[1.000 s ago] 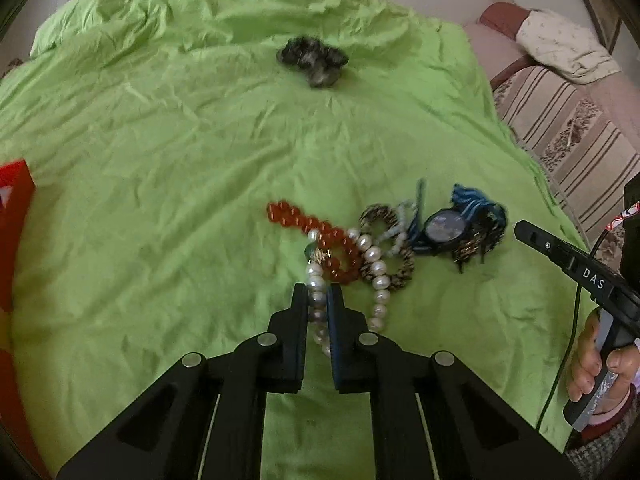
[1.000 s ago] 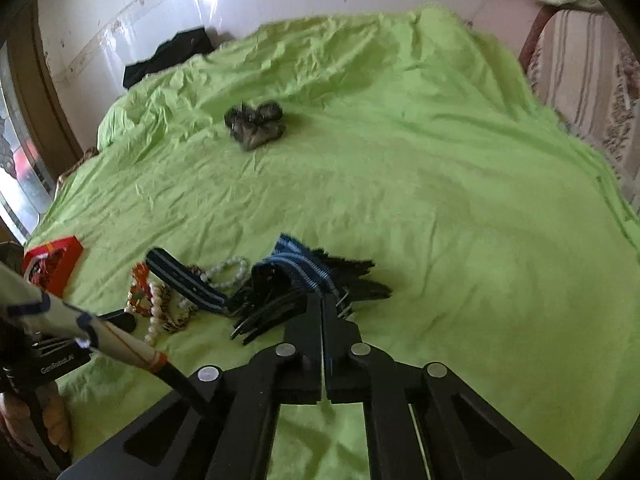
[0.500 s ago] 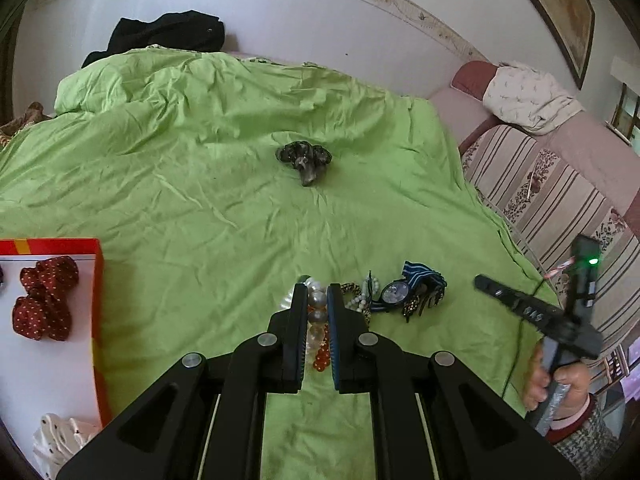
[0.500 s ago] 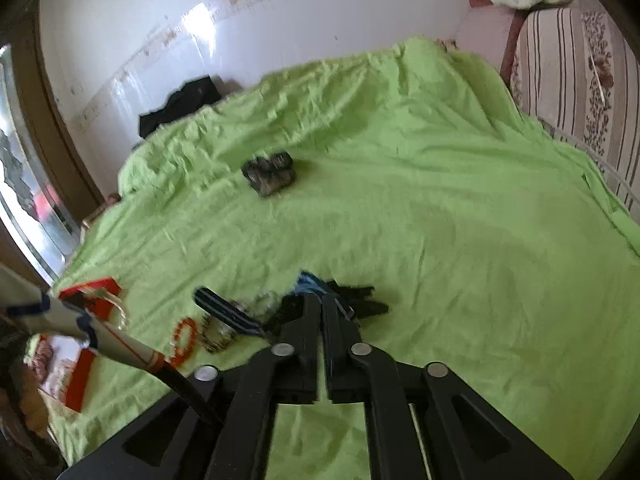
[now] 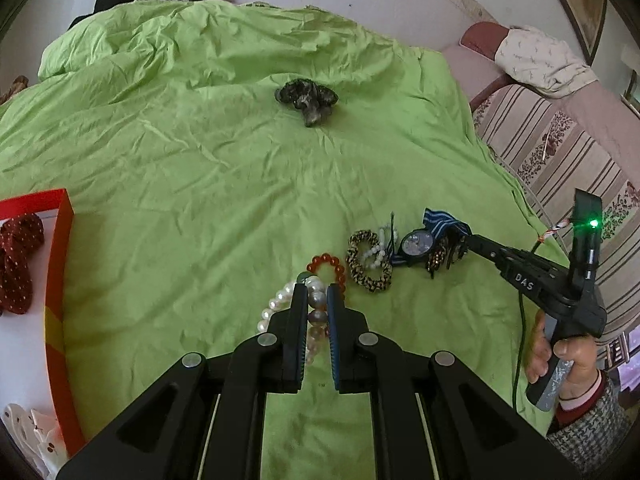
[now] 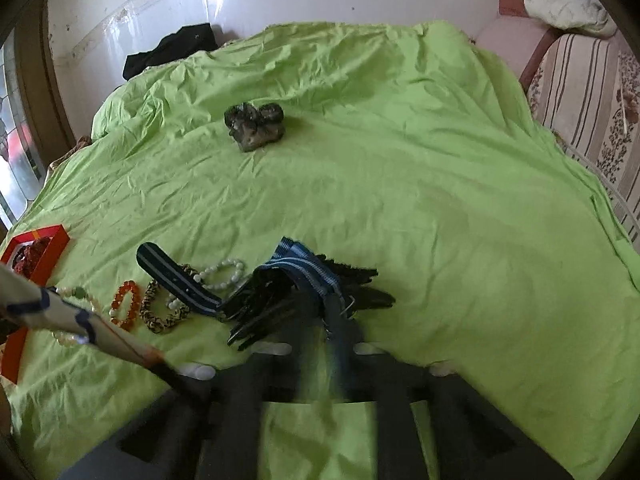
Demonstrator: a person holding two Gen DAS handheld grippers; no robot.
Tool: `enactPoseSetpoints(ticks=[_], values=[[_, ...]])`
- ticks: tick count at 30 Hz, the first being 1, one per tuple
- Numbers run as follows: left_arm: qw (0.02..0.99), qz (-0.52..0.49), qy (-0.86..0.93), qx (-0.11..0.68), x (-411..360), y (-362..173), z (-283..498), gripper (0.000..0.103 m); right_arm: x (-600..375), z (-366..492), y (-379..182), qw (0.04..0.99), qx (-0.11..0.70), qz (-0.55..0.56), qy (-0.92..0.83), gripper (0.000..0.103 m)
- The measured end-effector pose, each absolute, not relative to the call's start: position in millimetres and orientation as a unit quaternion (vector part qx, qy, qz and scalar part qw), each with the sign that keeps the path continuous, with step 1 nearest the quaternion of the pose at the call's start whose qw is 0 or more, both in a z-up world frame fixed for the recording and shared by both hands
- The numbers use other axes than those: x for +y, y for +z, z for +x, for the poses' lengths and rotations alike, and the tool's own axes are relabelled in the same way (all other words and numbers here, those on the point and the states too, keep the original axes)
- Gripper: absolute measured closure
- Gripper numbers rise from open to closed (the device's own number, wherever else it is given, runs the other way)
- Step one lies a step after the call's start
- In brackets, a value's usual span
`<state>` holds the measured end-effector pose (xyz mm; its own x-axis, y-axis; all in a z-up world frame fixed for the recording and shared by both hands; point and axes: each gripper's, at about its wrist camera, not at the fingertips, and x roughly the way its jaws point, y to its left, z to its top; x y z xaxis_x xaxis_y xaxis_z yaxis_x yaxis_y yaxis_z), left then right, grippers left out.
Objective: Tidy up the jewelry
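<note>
Left wrist view: left gripper (image 5: pixel 317 300) nearly closed, fingers pinching the pearl necklace (image 5: pixel 280 306).
Pearl necklace: strand runs up between the fingers, long axis along the gripper, pointing away from the camera; a loop spills out to the left over the green sheet (image 5: pixel 200 184).
Red bracelet (image 5: pixel 326 266): ring just beyond the fingertips, touching the pearls.
Leopard scrunchie (image 5: pixel 366 266): right of the red bracelet, white bead bracelet (image 5: pixel 374 250) lying across it.
Watch (image 5: pixel 418 244): face up, striped strap (image 5: pixel 442 220) pointing up and right — black hair clips (image 5: pixel 444 256) beside it.
Right gripper (image 6: pixel 324 320): blurred; tips at the strap and clips, cannot tell how far open or whether it grips anything.
Strap, right wrist view: one end points up-left, long axis diagonal.
Red box (image 5: pixel 60 280): left edge, holds a red dotted scrunchie (image 5: pixel 18 264).
Dark scrunchie (image 5: pixel 308 98): far centre of the sheet, well apart from the pile.
</note>
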<state>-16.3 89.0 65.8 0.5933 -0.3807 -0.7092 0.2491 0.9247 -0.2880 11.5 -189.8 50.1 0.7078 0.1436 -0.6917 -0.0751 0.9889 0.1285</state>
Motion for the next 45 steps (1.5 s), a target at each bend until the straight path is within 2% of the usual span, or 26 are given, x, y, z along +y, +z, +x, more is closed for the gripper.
enactPoseSetpoints(ticks=[10, 11, 12, 13, 14, 18, 19, 20, 24, 31, 34, 35, 36, 37, 38, 41, 45], values=[[0.897, -0.088, -0.169, 0.398, 96.3, 85.6, -24.6, 0.094, -205.0, -9.1, 84.7, 0.936, 0.332, 0.089, 0.07, 0.101], [0.898, -0.088, -0.17, 0.396, 96.8, 87.4, -26.3, 0.094, -202.5, -7.8, 82.8, 0.936, 0.336, 0.083, 0.07, 0.098], [0.899, -0.087, -0.17, 0.394, 97.0, 88.8, -27.6, 0.094, -198.5, -3.8, 76.1, 0.931, 0.351, 0.071, 0.071, 0.079], [0.899, -0.087, -0.171, 0.393, 97.0, 89.7, -28.2, 0.094, -195.3, -1.6, 70.2, 0.928, 0.361, 0.062, 0.071, 0.068], [0.899, -0.087, -0.172, 0.393, 97.0, 90.3, -29.0, 0.094, -192.8, -0.7, 66.4, 0.928, 0.362, 0.052, 0.069, 0.062], [0.899, -0.084, -0.174, 0.393, 96.7, 89.4, -30.1, 0.094, -180.0, 11.9, 52.0, 0.929, 0.366, 0.009, 0.053, 0.063], [0.898, -0.084, -0.174, 0.394, 96.4, 88.5, -29.9, 0.094, -178.9, 16.2, 47.8, 0.928, 0.37, 0.007, 0.051, 0.083], [0.898, -0.083, -0.174, 0.396, 96.4, 87.6, -29.6, 0.094, -177.1, 20.4, 43.4, 0.925, 0.377, 0.004, 0.052, 0.091], [0.898, -0.082, -0.172, 0.396, 98.4, 88.0, -29.6, 0.094, -180.1, 14.9, 56.7, 0.931, 0.361, 0.021, 0.057, 0.103], [0.906, -0.086, -0.164, 0.38, 106.5, 101.2, -35.7, 0.094, -194.3, -11.8, 100.5, 0.946, 0.307, 0.077, 0.069, 0.103], [0.909, -0.086, -0.162, 0.373, 110.2, 106.6, -38.9, 0.094, -189.2, -17.1, 102.2, 0.946, 0.303, 0.079, 0.088, 0.102], [0.91, -0.087, -0.161, 0.372, 111.7, 107.6, -39.5, 0.094, -184.3, -16.9, 98.0, 0.941, 0.312, 0.087, 0.099, 0.1], [0.91, -0.089, -0.16, 0.371, 113.3, 108.8, -40.0, 0.094, -177.7, -16.6, 93.8, 0.935, 0.325, 0.088, 0.111, 0.087], [0.911, -0.09, -0.16, 0.37, 114.6, 109.9, -40.0, 0.094, -168.9, -15.7, 90.4, 0.93, 0.336, 0.082, 0.126, 0.079], [0.911, -0.091, -0.161, 0.37, 115.3, 110.9, -40.4, 0.094, -155.0, -16.4, 87.9, 0.928, 0.339, 0.062, 0.142, 0.064], [0.912, -0.089, -0.16, 0.368, 117.3, 111.8, -41.0, 0.094, -109.1, -18.9, 79.5, 0.927, 0.339, -0.033, 0.159, 0.061], [0.913, -0.089, -0.155, 0.368, 125.5, 111.1, -41.7, 0.094, -80.4, -7.1, 63.7, 0.919, 0.354, -0.052, 0.165, 0.061]])
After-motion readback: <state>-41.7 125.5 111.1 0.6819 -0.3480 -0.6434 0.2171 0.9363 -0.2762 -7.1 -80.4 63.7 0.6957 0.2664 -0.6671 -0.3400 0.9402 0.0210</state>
